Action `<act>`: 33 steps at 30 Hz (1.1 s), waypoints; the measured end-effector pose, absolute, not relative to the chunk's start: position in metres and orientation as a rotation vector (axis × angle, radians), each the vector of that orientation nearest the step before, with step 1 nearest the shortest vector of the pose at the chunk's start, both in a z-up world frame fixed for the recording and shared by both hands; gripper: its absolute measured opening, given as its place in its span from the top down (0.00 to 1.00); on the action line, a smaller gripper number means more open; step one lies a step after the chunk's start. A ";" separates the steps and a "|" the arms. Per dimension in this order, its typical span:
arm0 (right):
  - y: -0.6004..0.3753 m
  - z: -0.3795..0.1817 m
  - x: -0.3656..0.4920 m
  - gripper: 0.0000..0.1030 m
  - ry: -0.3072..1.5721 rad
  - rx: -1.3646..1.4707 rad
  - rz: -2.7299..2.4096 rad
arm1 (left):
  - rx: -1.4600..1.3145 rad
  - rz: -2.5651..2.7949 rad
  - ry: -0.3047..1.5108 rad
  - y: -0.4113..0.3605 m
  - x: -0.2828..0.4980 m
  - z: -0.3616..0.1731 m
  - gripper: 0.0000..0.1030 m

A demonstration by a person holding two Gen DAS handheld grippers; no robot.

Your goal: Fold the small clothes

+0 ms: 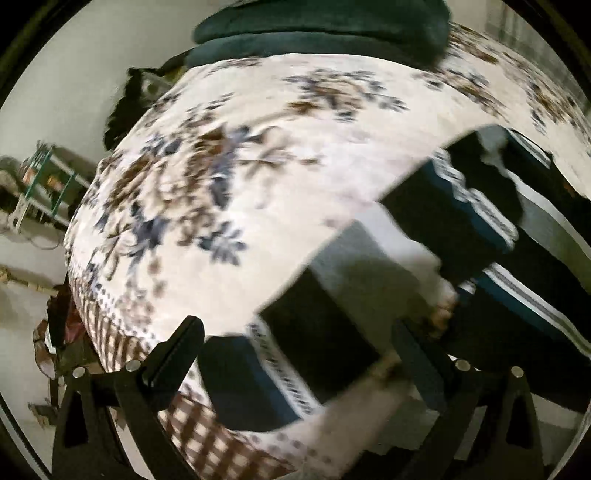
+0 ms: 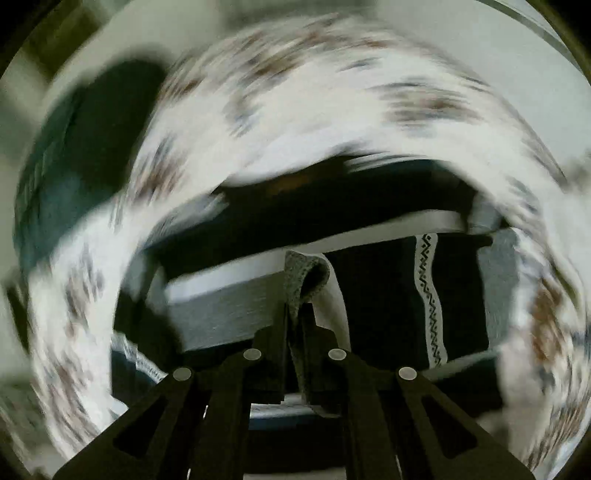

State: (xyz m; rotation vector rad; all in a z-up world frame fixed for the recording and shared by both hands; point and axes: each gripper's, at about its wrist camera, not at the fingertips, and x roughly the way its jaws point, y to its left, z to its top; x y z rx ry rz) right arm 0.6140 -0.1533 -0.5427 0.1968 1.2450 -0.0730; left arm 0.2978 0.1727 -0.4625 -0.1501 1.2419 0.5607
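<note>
A small striped garment [image 1: 325, 332] in black, teal, grey and white bands with patterned trim lies on a floral bedspread [image 1: 229, 155]. In the left wrist view my left gripper [image 1: 295, 339] is open, its fingers [image 1: 173, 354] spread wide just above the garment's near edge. In the right wrist view my right gripper [image 2: 295, 314] is shut on a grey fold of the garment [image 2: 304, 275], held up over the rest of the garment [image 2: 406, 295]. The right view is motion-blurred.
A dark green pillow or blanket [image 1: 325, 33] lies at the far end of the bed; it also shows in the right wrist view [image 2: 74, 155]. A metal rack [image 1: 44, 184] and floor clutter stand left of the bed.
</note>
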 end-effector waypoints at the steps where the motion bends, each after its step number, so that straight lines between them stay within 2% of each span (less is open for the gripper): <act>1: -0.118 -0.558 0.625 0.94 1.277 0.127 -0.033 | -0.153 0.572 1.240 0.182 0.295 -0.465 0.00; 5: -0.011 -0.606 0.635 0.94 1.336 -0.069 0.068 | -0.169 0.597 1.246 0.207 0.287 -0.475 0.00; 9: 0.002 -0.642 0.634 0.92 1.474 -0.025 0.113 | -0.209 0.619 1.251 0.228 0.277 -0.481 0.00; 10: -0.003 -0.645 0.633 0.88 1.500 0.027 0.126 | -0.233 0.625 1.253 0.236 0.273 -0.481 0.00; 12: -0.021 -0.642 0.624 0.65 1.525 0.144 0.166 | -0.288 0.620 1.260 0.247 0.264 -0.482 0.00; 13: -0.034 -0.637 0.617 0.44 1.519 0.194 0.168 | -0.320 0.610 1.266 0.253 0.259 -0.483 0.00; 14: -0.050 -0.629 0.606 0.34 1.501 0.244 0.161 | -0.364 0.588 1.271 0.260 0.250 -0.485 0.00; 19: -0.113 -0.614 0.548 0.34 1.504 0.280 0.069 | -0.509 0.484 1.308 0.278 0.209 -0.504 0.00; 22: -0.147 -0.624 0.516 0.34 1.548 0.286 0.010 | -0.659 0.437 1.375 0.287 0.189 -0.540 0.00; 24: -0.169 -0.637 0.500 0.34 1.587 0.302 -0.032 | -0.771 0.418 1.388 0.292 0.187 -0.562 0.08; 25: -0.175 -0.644 0.492 0.34 1.602 0.311 -0.051 | -0.810 0.408 1.379 0.293 0.188 -0.568 0.19; 26: -0.181 -0.651 0.483 0.34 1.612 0.321 -0.071 | -0.832 0.429 1.353 0.294 0.192 -0.574 0.44; 27: -0.187 -0.654 0.476 0.34 1.613 0.325 -0.077 | -0.838 0.440 1.336 0.294 0.195 -0.574 0.60; 28: -0.189 -0.659 0.469 0.34 1.606 0.316 -0.080 | -0.866 0.437 1.305 0.294 0.199 -0.570 0.86; 29: -0.189 -0.663 0.465 0.34 1.599 0.292 -0.081 | -0.883 0.441 1.283 0.294 0.200 -0.565 0.95; 33: -0.182 -0.671 0.452 0.34 1.585 0.202 -0.099 | -0.931 0.499 1.130 0.314 0.202 -0.522 0.95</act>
